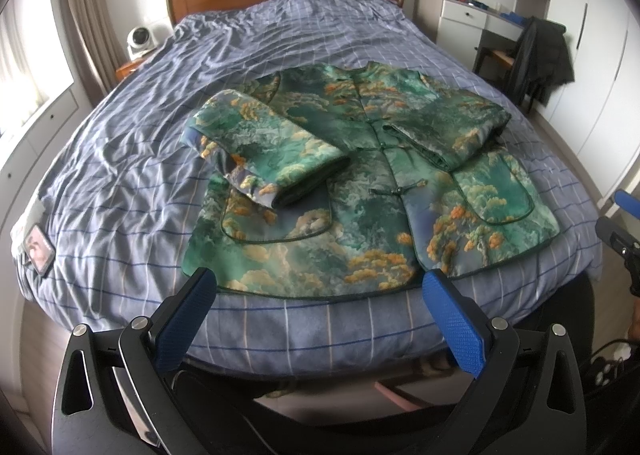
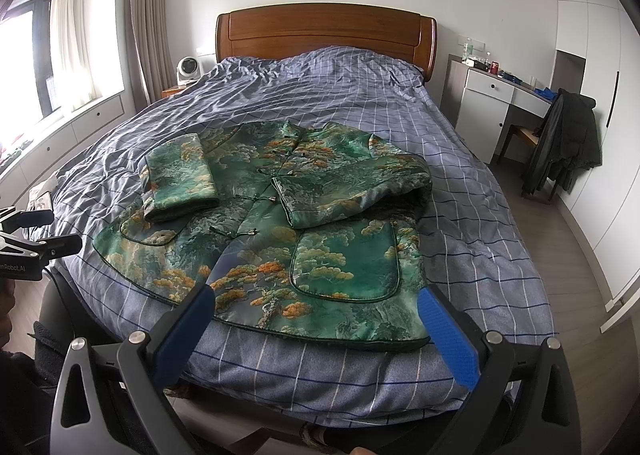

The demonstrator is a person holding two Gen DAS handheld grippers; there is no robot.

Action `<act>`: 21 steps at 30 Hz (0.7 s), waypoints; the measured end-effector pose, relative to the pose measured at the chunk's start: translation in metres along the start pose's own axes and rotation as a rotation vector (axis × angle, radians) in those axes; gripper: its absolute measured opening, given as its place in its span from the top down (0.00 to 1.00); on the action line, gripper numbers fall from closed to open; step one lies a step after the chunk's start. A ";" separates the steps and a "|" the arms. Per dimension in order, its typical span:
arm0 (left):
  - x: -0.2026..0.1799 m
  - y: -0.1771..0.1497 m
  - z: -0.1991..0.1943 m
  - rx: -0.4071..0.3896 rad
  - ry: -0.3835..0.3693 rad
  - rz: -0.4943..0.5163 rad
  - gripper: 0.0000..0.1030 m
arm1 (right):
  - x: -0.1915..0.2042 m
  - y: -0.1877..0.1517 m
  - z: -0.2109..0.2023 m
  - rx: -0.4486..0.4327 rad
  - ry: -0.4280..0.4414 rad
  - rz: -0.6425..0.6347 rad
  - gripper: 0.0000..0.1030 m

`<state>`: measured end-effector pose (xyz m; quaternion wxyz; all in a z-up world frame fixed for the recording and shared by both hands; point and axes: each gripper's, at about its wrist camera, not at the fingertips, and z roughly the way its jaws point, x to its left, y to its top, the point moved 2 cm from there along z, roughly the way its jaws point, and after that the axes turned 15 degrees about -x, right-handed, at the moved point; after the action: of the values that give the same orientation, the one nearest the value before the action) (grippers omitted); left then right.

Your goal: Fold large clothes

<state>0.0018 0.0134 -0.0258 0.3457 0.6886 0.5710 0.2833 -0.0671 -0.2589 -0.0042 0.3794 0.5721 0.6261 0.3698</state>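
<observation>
A green jacket [image 1: 360,191] [image 2: 280,223] printed with orange trees lies face up on the bed, hem toward me. Both sleeves are folded in across its front: the left sleeve [image 1: 264,147] [image 2: 180,175] and the right sleeve [image 1: 448,127] [image 2: 352,187]. My left gripper [image 1: 320,287] hovers open just before the hem at the bed's foot, holding nothing. Near the jacket's lower right corner my right gripper [image 2: 316,305] stands open and empty as well. Its fingertips [image 1: 624,207] peek in at the right edge of the left wrist view.
The bed [image 1: 280,31] [image 2: 480,215] carries a wrinkled blue checked cover and a wooden headboard [image 2: 324,35]. A small fan [image 2: 188,69] sits on the left nightstand. A white desk [image 2: 504,95] and a chair draped with a dark coat [image 2: 568,143] stand right. A framed item [image 1: 38,249] lies at the bed's left edge.
</observation>
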 end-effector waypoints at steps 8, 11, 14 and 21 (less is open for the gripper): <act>0.004 0.002 0.000 -0.015 0.025 0.010 0.01 | 0.006 0.001 0.000 0.003 0.007 -0.004 0.00; 0.014 0.004 0.001 -0.042 0.065 0.004 0.01 | 0.010 0.002 0.003 -0.002 0.015 -0.023 0.00; 0.028 0.007 0.002 -0.065 0.101 -0.025 0.01 | 0.011 0.007 0.012 -0.024 0.015 -0.065 0.00; 0.047 0.010 0.004 -0.070 0.123 -0.107 0.00 | 0.012 0.021 0.062 -0.055 0.005 -0.253 0.00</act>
<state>0.0199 0.0581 -0.0204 0.3486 0.6258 0.6170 0.3259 -0.0030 -0.2439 -0.0134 0.4370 0.4771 0.6837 0.3375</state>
